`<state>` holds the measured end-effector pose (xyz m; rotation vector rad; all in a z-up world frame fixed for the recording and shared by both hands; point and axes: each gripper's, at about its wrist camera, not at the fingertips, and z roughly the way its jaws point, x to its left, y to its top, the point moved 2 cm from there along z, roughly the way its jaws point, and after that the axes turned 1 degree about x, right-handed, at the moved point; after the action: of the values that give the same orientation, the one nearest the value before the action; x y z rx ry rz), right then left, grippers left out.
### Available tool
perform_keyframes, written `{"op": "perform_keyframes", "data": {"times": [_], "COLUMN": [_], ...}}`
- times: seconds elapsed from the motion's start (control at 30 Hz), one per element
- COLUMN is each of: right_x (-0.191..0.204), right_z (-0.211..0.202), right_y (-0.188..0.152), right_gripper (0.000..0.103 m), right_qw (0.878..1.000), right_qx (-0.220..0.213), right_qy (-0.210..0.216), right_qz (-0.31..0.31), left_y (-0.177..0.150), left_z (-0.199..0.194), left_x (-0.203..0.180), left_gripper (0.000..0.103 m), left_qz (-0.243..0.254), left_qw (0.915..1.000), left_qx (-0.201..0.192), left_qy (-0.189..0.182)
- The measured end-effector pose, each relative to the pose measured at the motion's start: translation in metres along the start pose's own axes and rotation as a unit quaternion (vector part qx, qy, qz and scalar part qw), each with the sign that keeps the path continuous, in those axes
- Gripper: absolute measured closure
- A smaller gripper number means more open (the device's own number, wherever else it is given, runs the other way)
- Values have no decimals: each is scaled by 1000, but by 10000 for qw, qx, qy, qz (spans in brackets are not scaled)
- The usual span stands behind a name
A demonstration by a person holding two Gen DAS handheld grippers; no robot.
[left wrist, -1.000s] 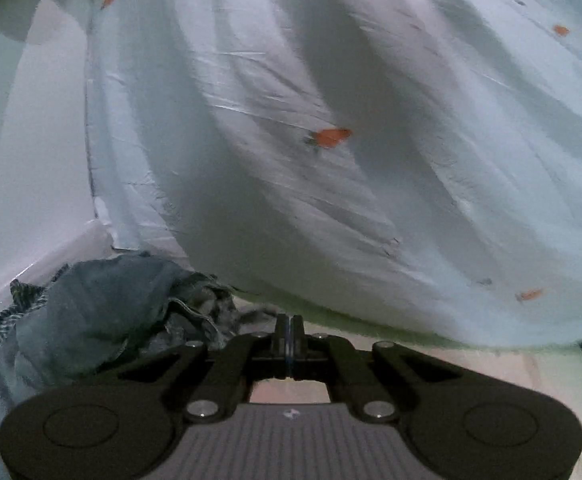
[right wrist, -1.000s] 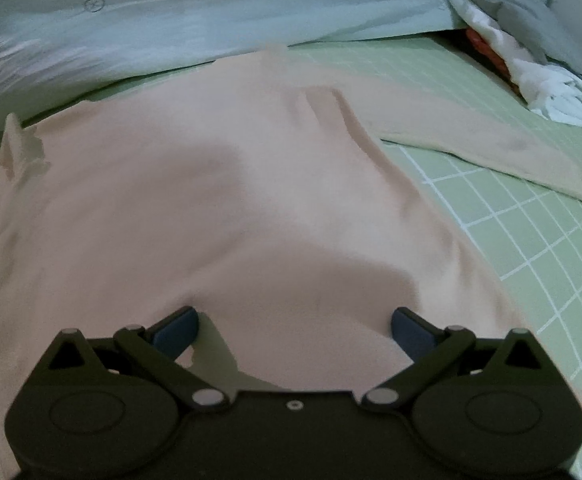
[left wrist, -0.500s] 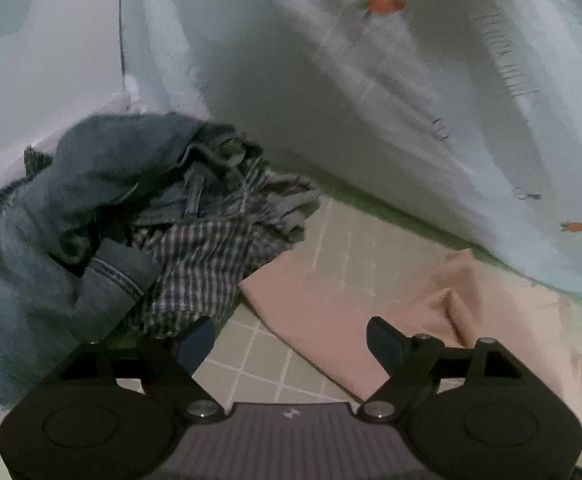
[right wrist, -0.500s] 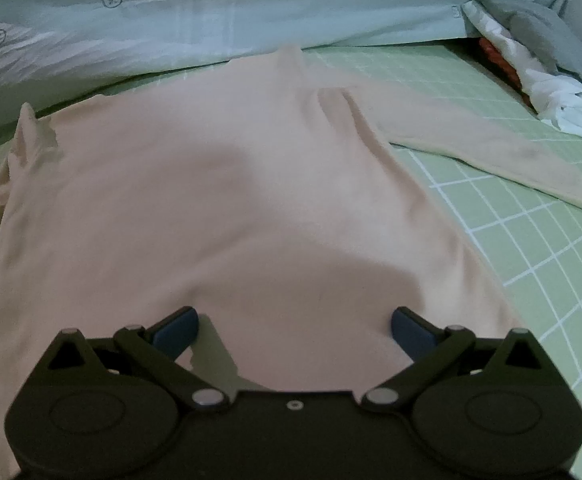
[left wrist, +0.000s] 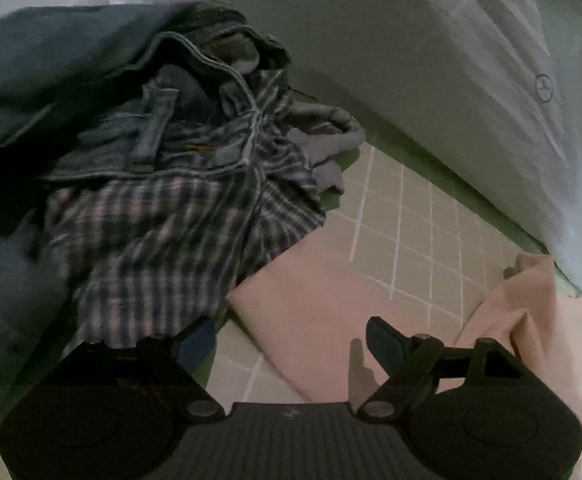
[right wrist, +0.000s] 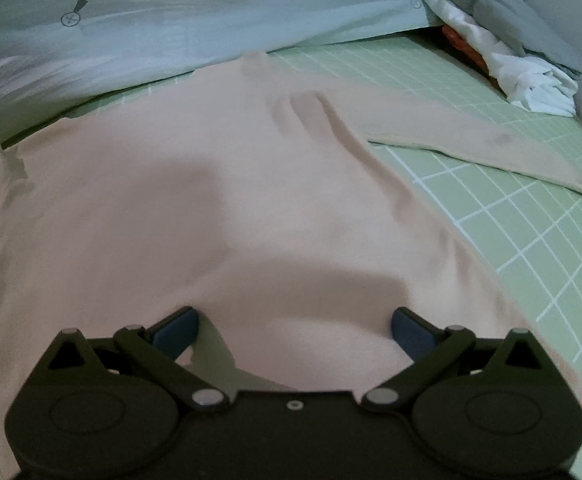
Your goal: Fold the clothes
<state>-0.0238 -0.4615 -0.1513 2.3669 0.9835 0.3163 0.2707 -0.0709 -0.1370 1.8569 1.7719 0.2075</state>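
A pale pink long-sleeved top point(right wrist: 219, 216) lies spread flat on the green checked sheet point(right wrist: 531, 240), one sleeve point(right wrist: 471, 144) stretched out to the right. My right gripper point(right wrist: 293, 330) hovers open over the top's near hem, nothing between its fingers. In the left wrist view the end of the top's other sleeve point(left wrist: 311, 320) lies flat on the sheet. My left gripper point(left wrist: 291, 342) stands open just above that sleeve end, holding nothing.
A heap of denim and checked clothes point(left wrist: 151, 184) lies close to the left of the sleeve end. A pale duvet with carrot prints point(right wrist: 211, 28) runs along the far side. White and grey clothes point(right wrist: 515, 56) are piled at the far right corner.
My left gripper opened and tipped down from the duvet towards the sleeve end and the clothes heap, now much closer. My right gripper stayed open and edged slightly forward over the top.
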Motion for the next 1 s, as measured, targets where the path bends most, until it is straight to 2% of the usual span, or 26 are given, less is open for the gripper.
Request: {"op": "perform_keyframes", "data": {"times": [0.07,0.1,0.13,0.17,0.2,0.23,0.33,0.5,0.63,0.7,0.8,1.0], "right_x": [0,1,1,1,1,1,0,-3,-6,-8,-20,-48], "right_z": [0,1,1,1,1,1,1,0,-2,-2,-7,-17], "right_y": [0,0,0,0,-1,-1,-3,-2,-2,-1,-4,-11], "right_gripper": [0,0,0,0,0,0,0,0,0,0,0,0], "right_qw": [10000,10000,10000,10000,10000,9999,9999,9998,9993,9990,9980,9943], "right_qx": [-23,-34,-46,-61,-80,-100,-160,-124,-51,-15,117,405], "right_qy": [-18,-26,-35,-38,-34,-26,-5,116,240,301,403,608], "right_qz": [23,34,45,51,46,35,5,-133,-270,-339,-481,-776], "left_y": [2,3,4,5,6,7,14,17,-2,-19,-51,-131], "left_z": [4,6,7,7,7,6,-12,-67,-112,-125,-137,-154], "left_x": [0,0,-1,-1,0,0,-1,-21,-42,-57,-81,-91], "left_gripper": [36,48,65,75,95,100,101,101,101,101,101,101], "left_qz": [0,0,-2,-17,-64,-116,-275,102,384,681,1191,1345], "left_qw": [10000,10000,10000,10000,9999,9998,9988,9939,9861,9824,9780,9804], "left_qx": [-31,-46,-53,-70,-83,-94,-381,-963,-1272,-1333,-1307,-929], "left_qy": [27,45,41,53,75,98,-168,-526,-998,-1120,-1109,-1098]}}
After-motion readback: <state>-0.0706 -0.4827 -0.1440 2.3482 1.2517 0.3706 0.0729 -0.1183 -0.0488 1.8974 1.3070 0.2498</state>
